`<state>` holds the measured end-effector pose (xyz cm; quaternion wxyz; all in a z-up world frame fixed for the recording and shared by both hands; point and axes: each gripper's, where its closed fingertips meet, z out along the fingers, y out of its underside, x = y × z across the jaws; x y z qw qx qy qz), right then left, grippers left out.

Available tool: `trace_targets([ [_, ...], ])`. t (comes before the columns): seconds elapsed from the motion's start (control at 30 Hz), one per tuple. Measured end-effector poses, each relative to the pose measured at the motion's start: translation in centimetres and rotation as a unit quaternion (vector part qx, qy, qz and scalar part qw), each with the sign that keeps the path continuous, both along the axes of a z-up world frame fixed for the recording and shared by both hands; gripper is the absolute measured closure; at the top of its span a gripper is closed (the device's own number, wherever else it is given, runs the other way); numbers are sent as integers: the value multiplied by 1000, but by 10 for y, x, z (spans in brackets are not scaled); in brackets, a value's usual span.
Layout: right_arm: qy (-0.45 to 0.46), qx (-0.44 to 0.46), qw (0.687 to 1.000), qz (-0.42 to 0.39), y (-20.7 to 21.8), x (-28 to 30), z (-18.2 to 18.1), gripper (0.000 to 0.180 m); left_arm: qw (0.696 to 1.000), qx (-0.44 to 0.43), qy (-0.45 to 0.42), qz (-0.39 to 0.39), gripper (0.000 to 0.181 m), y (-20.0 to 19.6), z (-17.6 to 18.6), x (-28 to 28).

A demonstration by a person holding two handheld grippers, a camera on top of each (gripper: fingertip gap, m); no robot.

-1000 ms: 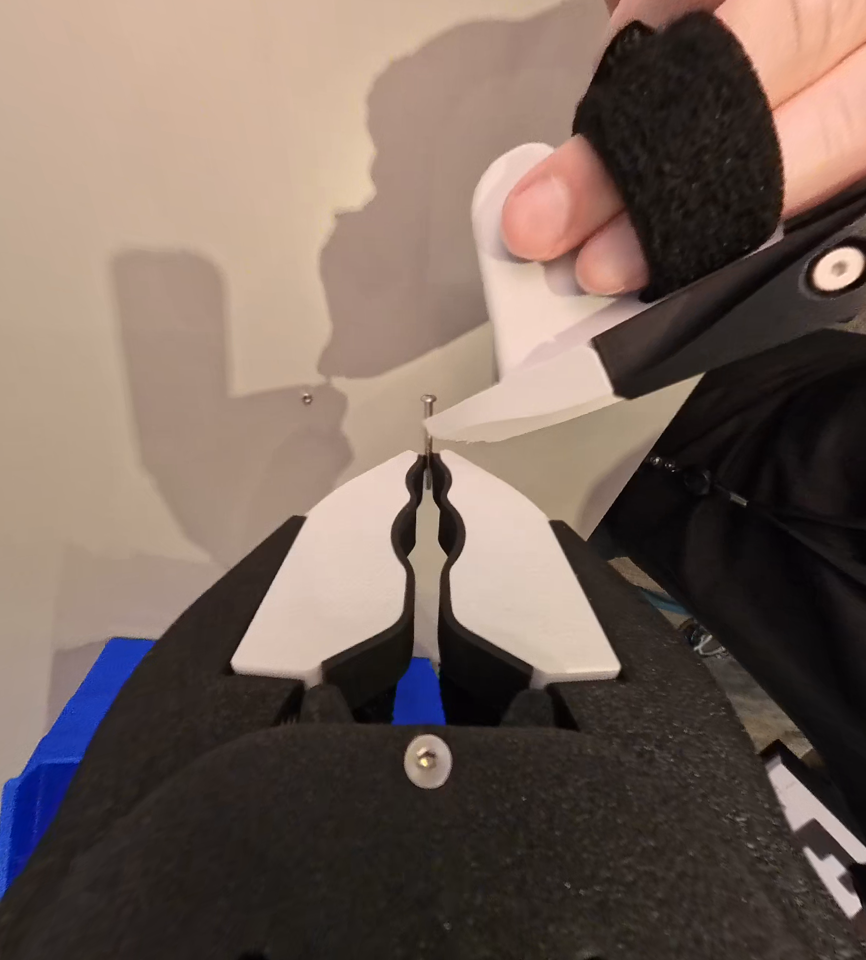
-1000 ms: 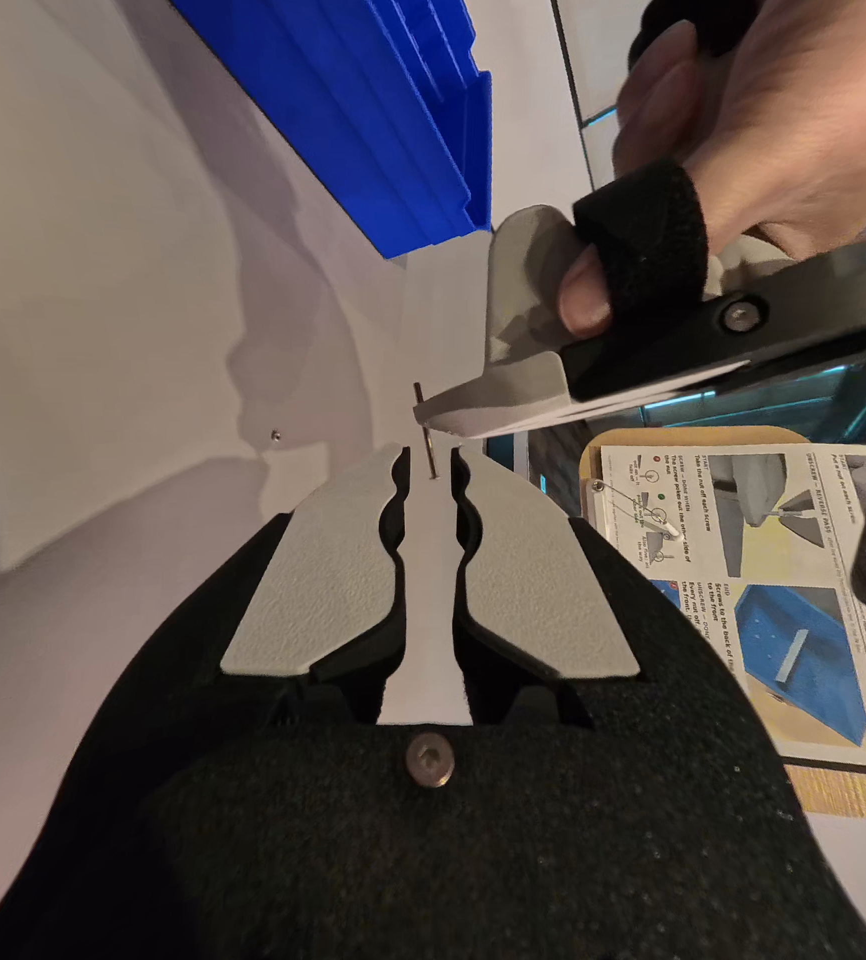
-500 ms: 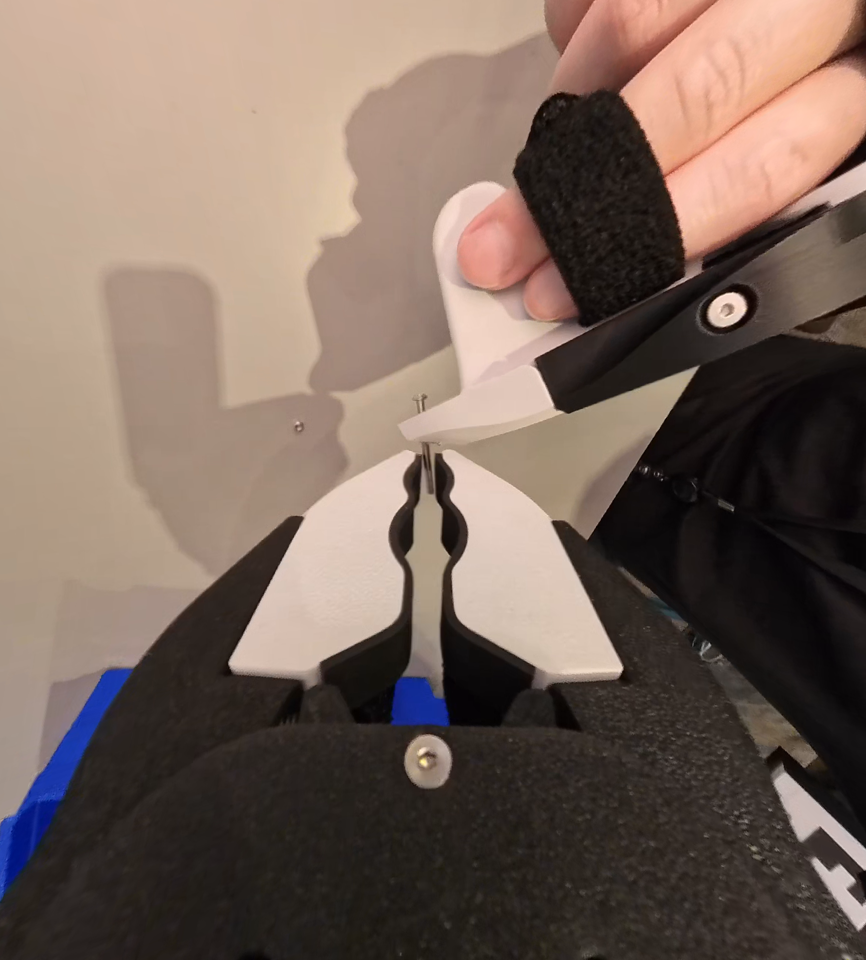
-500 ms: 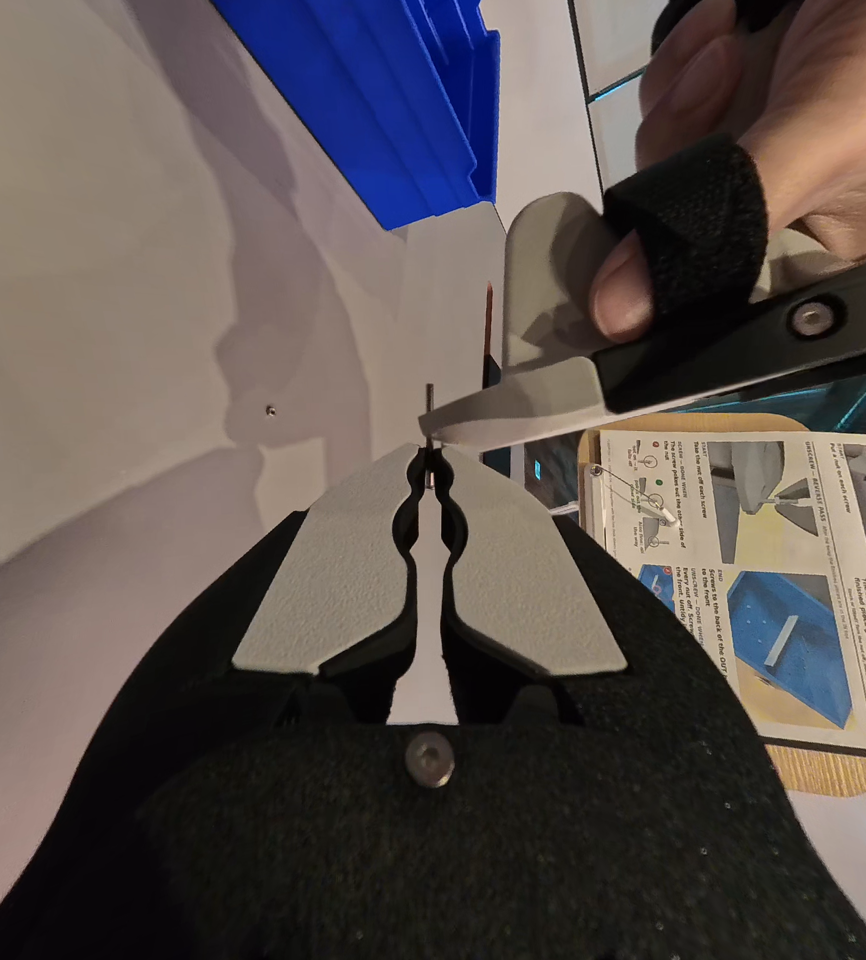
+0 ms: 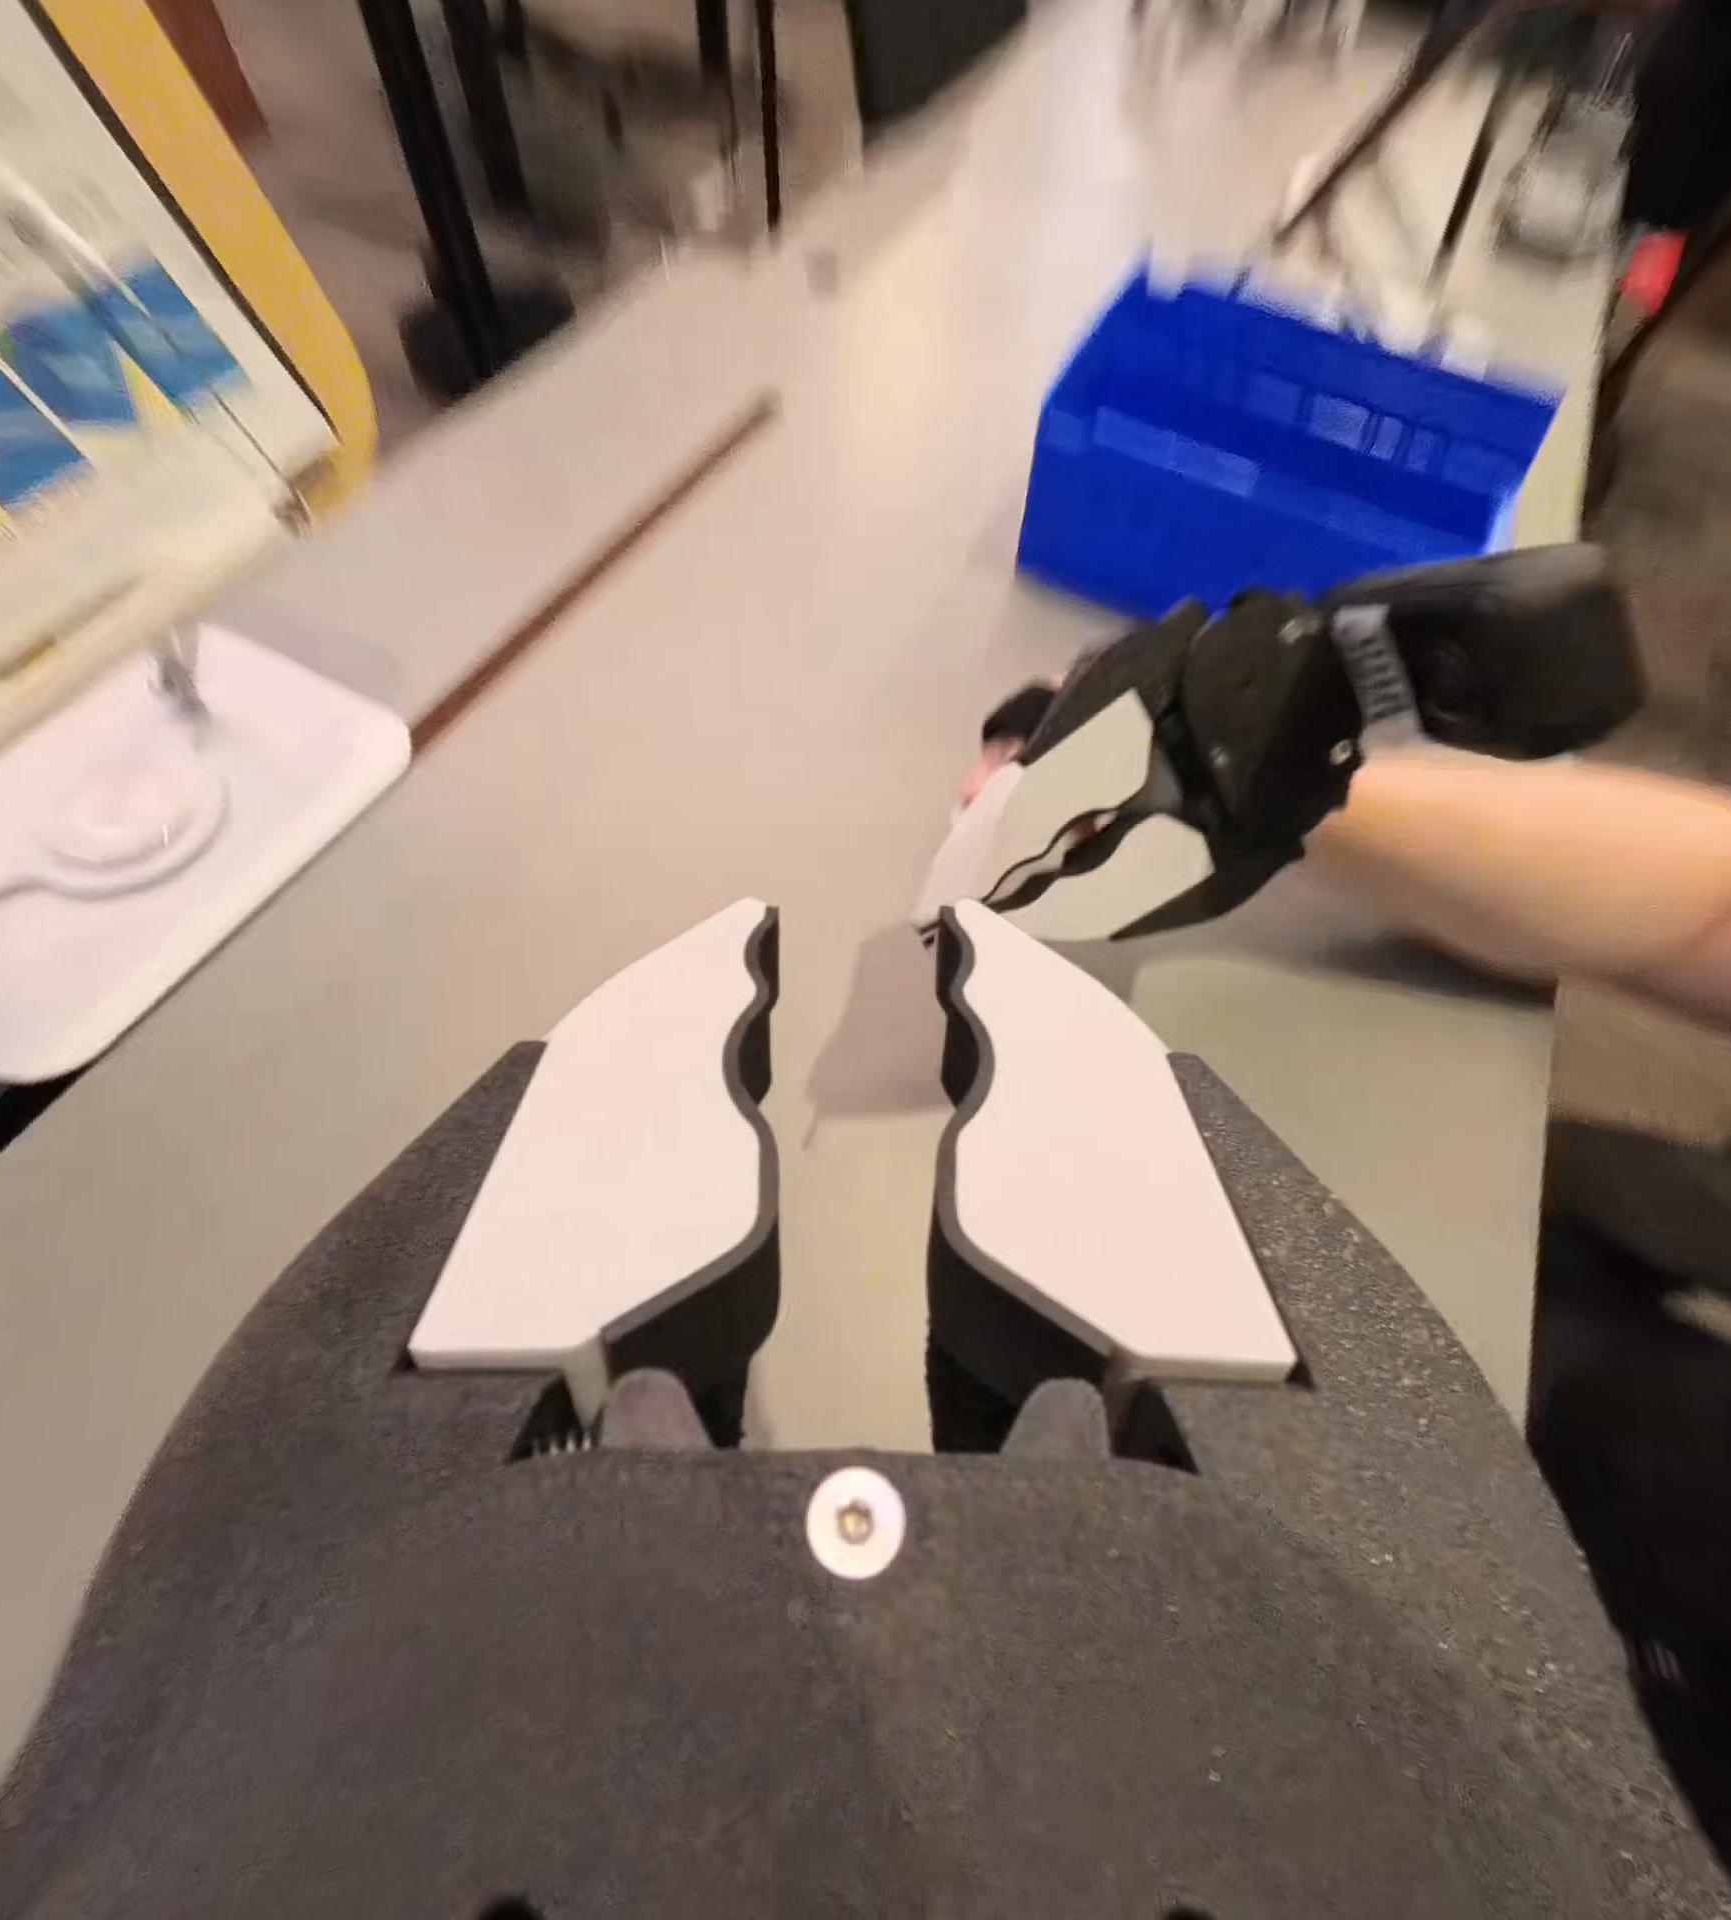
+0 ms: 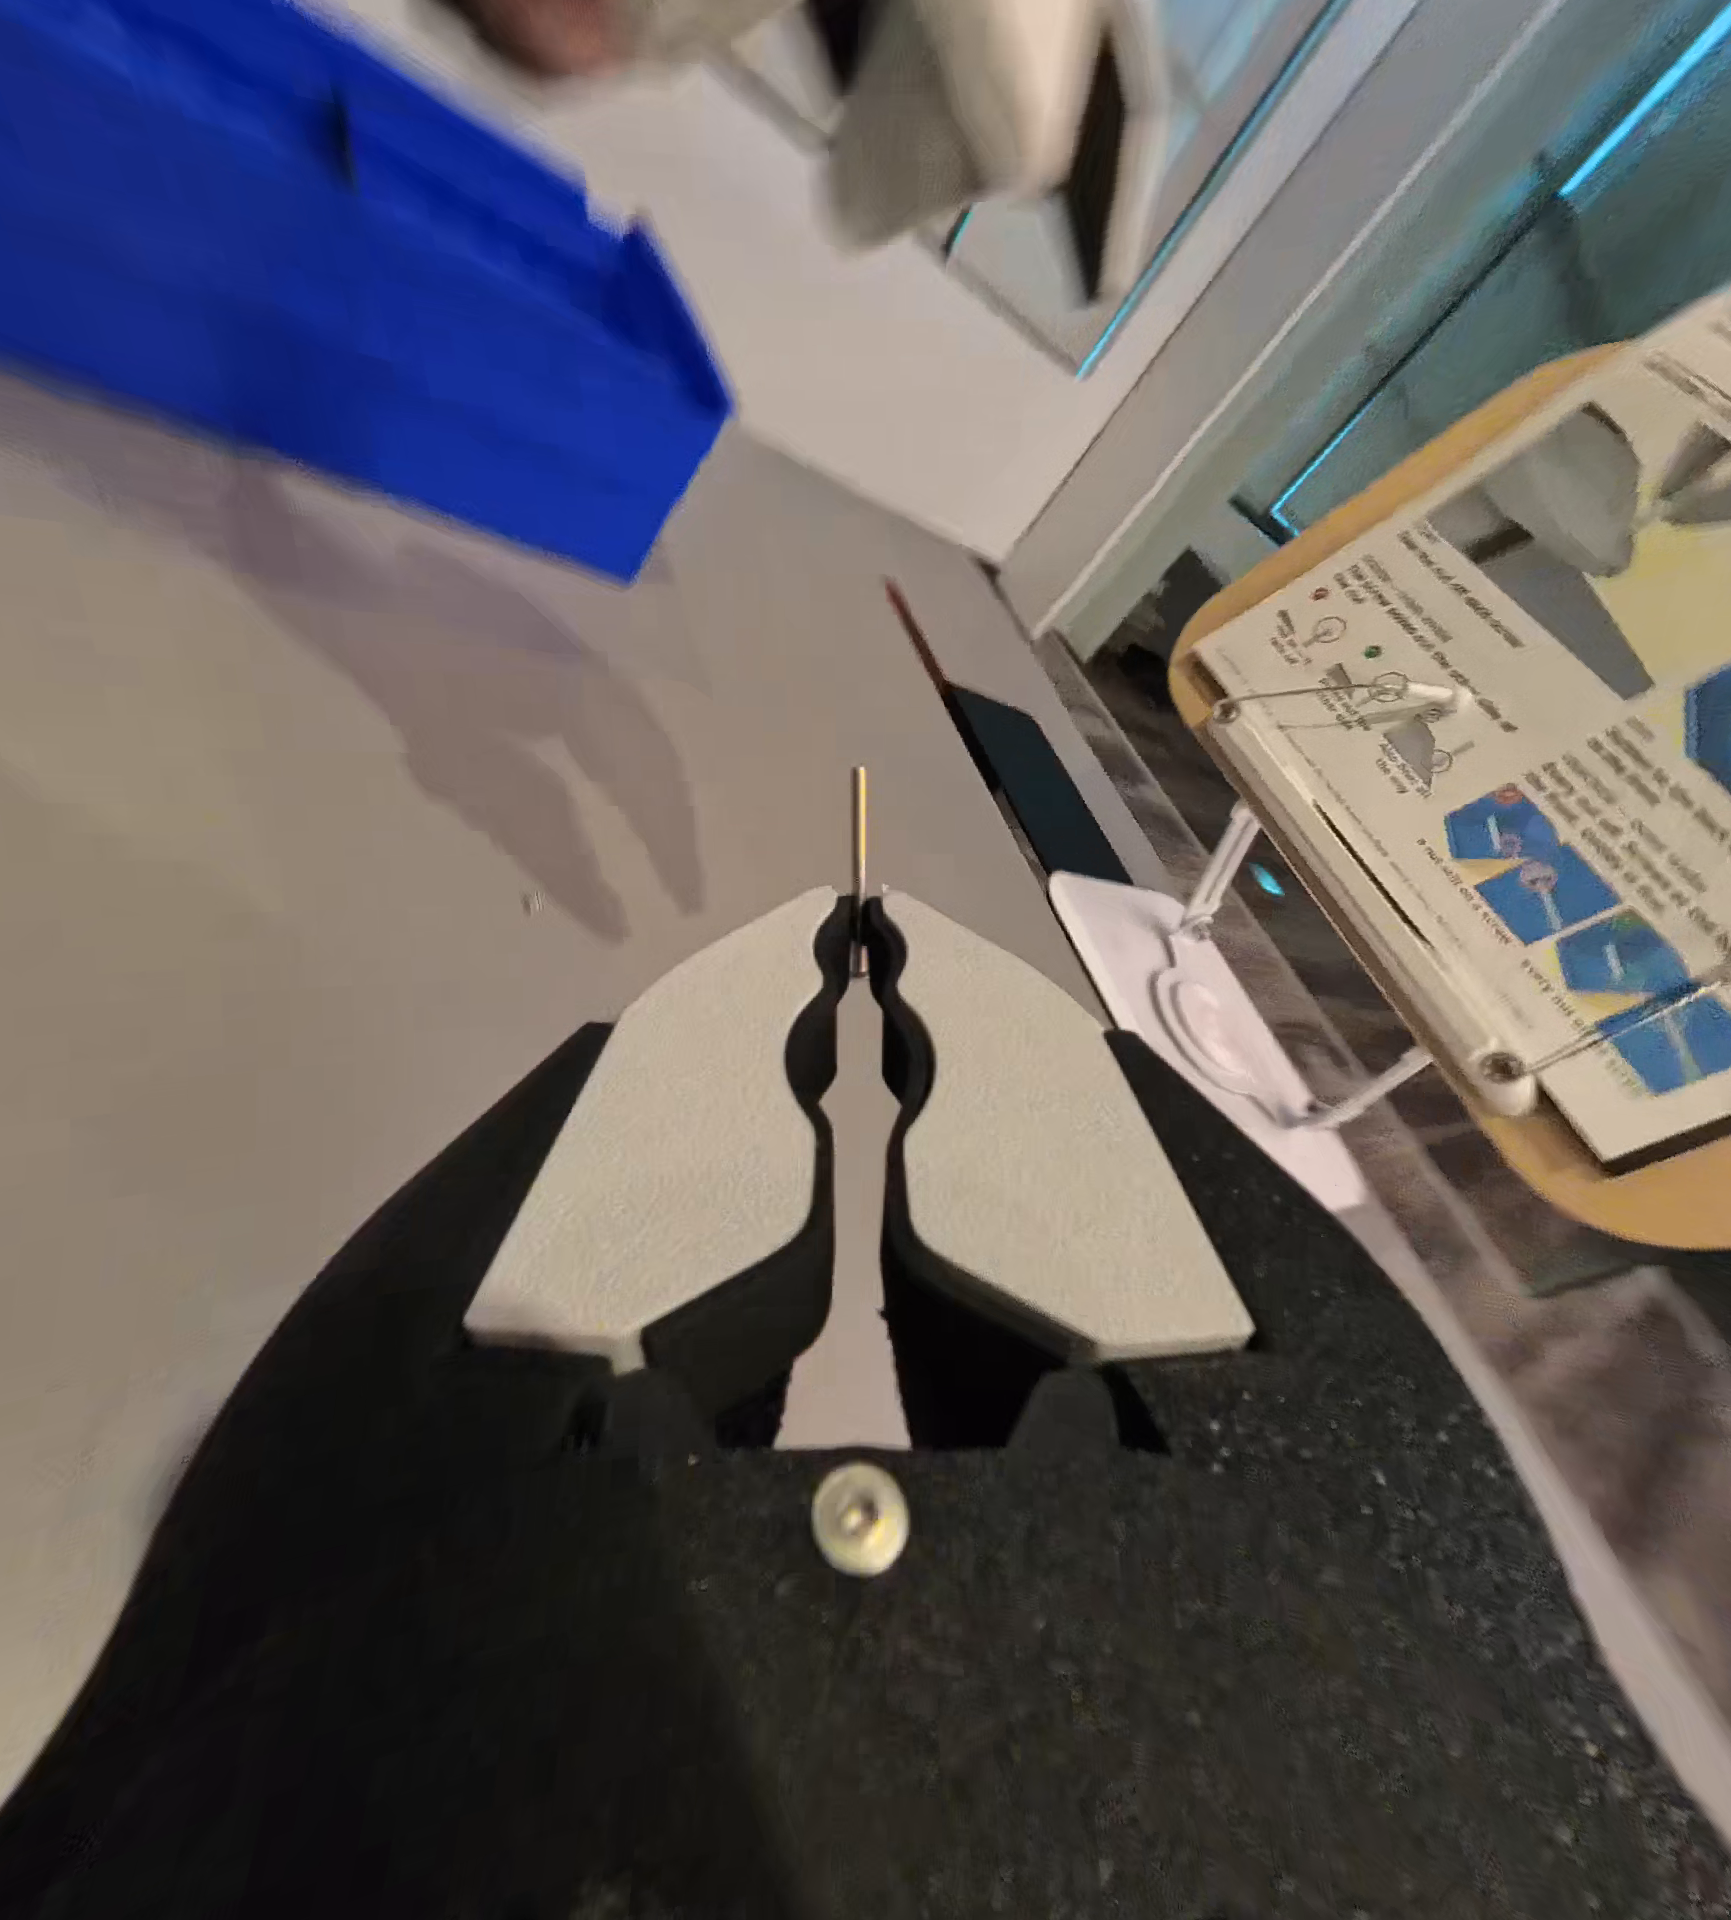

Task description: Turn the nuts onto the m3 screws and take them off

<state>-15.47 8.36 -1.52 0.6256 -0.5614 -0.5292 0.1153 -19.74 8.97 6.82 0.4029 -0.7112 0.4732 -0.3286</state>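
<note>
Steel screw (image 6: 858,831) visible only right-wrist view

Left wrist view: low over grey table (image 5: 549,935), facing along it toward blue bin (image 5: 1276,457); instruction board (image 5: 61,416) close at left. Right wrist view: rolled sideways, close to table; same bin (image 6: 321,260) and board (image 6: 1567,831) shared.

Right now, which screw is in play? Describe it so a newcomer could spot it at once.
Start at the grey table with the blue bin at its far side. In front of the bin, the right gripper is shut on the screw. It is a thin, bare metal pin poking straight out past the fingertips; the left gripper is open and holds nothing.
</note>
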Motion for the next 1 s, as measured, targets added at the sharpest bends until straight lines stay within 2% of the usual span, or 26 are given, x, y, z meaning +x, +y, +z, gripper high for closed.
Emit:
trace_targets([
  [0.1, 96, -32, 994, 25, -3, 5, 29, 178, 993, 17, -118, 4, 153, -11, 1, -2],
  [0.2, 158, -59, 984, 64, -11, 1, 53, 177, 979, 99, -178, 2, 153, -23, -5, 0],
  [0.27, 215, -110, 964, 113, -20, -5, 69, 177, 966, 156, -206, 11, 155, -29, -6, 2],
  [0.37, 275, -188, 924, 188, -34, -13, 87, 178, 960, 202, -190, 24, 162, -32, -11, 11],
  [0.4, 281, -197, 918, 200, -36, -14, 90, 178, 961, 200, -192, 18, 161, -35, -9, 14],
  [0.53, 253, -187, 928, 200, -37, -16, 86, 178, 955, 154, -253, 9, 162, -40, 11, 13],
  [0.63, 261, -207, 916, 225, -42, -21, 87, 178, 946, 128, -296, -21, 162, -48, 26, 14],
  [0.77, 276, -217, 904, 245, -42, -22, 91, 178, 948, 115, -293, -38, 162, -53, 26, 22],
  [1.0, 252, -206, 911, 252, -45, -26, 87, 178, 954, 121, -273, -37, 163, -49, 15, 31],
])
